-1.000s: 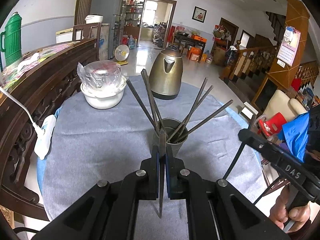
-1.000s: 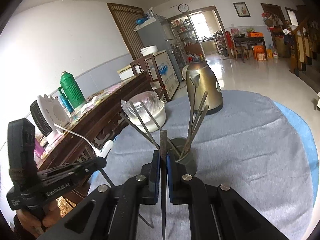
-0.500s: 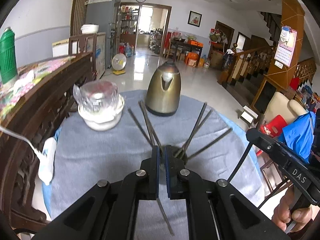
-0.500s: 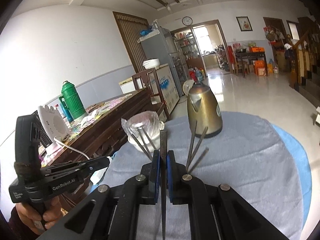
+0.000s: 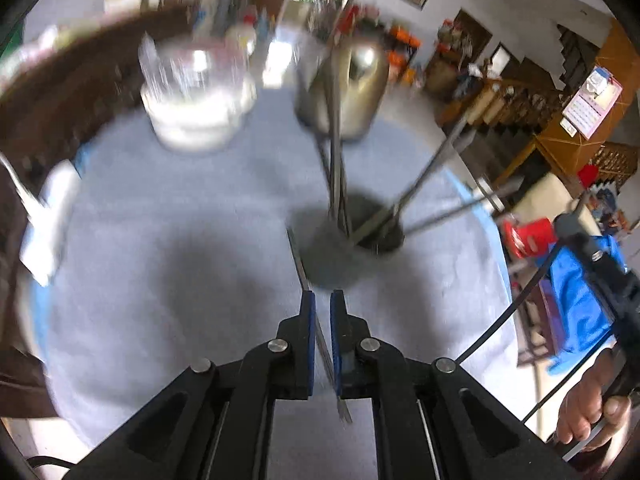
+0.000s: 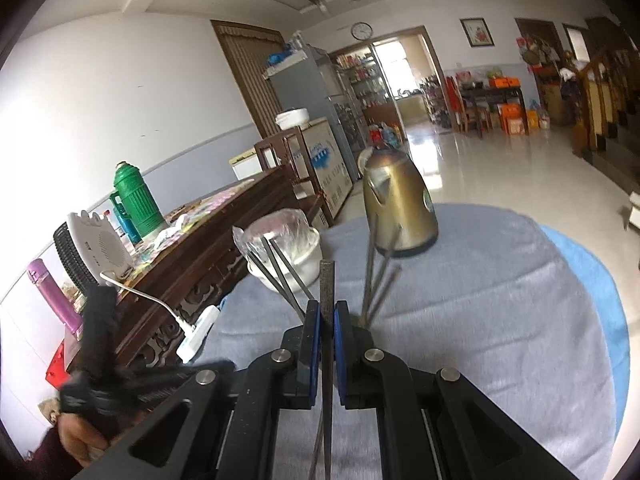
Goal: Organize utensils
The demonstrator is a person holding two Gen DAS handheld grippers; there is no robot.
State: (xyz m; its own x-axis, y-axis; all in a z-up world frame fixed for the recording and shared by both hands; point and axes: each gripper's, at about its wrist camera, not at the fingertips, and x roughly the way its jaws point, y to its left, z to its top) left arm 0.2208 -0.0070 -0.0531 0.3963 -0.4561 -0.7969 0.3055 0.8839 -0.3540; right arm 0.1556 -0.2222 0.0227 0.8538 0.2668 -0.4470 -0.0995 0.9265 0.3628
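Observation:
In the blurred left wrist view, a dark metal holder cup (image 5: 352, 236) stands on the grey-clothed table (image 5: 180, 280) with several thin metal rods (image 5: 336, 152) fanning out of it. My left gripper (image 5: 322, 300) is shut on one thin metal rod (image 5: 299, 264), just in front of and above the cup. My right gripper (image 6: 327, 310) is shut on another upright metal rod (image 6: 326, 284); the cup is hidden behind its fingers, and rods (image 6: 378, 280) stick up beyond them. The right gripper's handle (image 5: 600, 268) shows at the right of the left wrist view.
A brass kettle (image 6: 400, 208) and a white bowl covered in plastic (image 6: 286, 252) stand at the table's far side. A white power strip with a cable (image 6: 198, 334) lies at the left edge, beside a dark wooden cabinet (image 6: 208, 256). A green thermos (image 6: 136, 200) stands on it.
My left gripper has tilted down over the cup, still holding its rod, which now leans left. My right gripper has risen and pulled back with its rod.

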